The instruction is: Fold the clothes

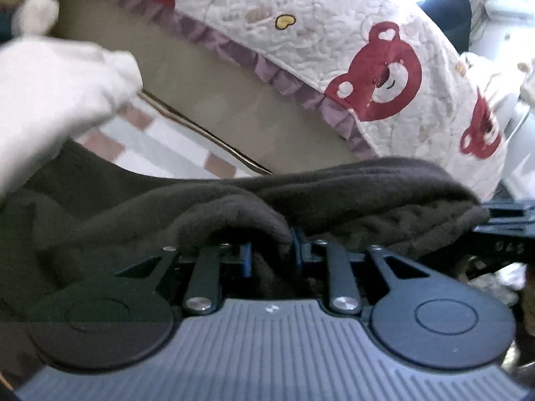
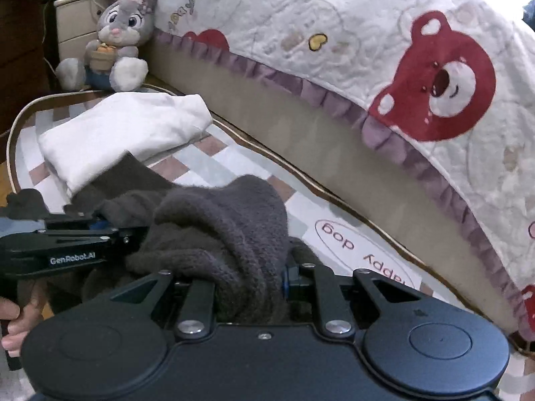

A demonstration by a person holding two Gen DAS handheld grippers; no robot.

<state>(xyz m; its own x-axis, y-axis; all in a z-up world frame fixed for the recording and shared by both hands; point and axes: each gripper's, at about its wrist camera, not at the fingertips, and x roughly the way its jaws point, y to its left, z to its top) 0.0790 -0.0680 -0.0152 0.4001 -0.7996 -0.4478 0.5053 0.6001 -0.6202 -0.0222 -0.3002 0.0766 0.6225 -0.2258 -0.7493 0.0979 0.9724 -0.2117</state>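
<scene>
Home bedroom — bear-print quilt (image 2: pixel 384 50) (frilled), plush rabbit (image 2: pixel 117 40), floor mat (image 2: pixel 234 157)

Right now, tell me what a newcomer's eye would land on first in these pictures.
First, the dark fleece garment, bunched up front and pinched in both the right gripper and the left gripper. Behind it, the quilt with red bears drapes over the bed's edge. A folded white garment lies on the checked mat, with a grey bunny plush beyond.

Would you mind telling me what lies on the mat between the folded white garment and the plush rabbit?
Nothing: in the right wrist view only bare checked mat separates the folded white garment from the plush rabbit.
</scene>
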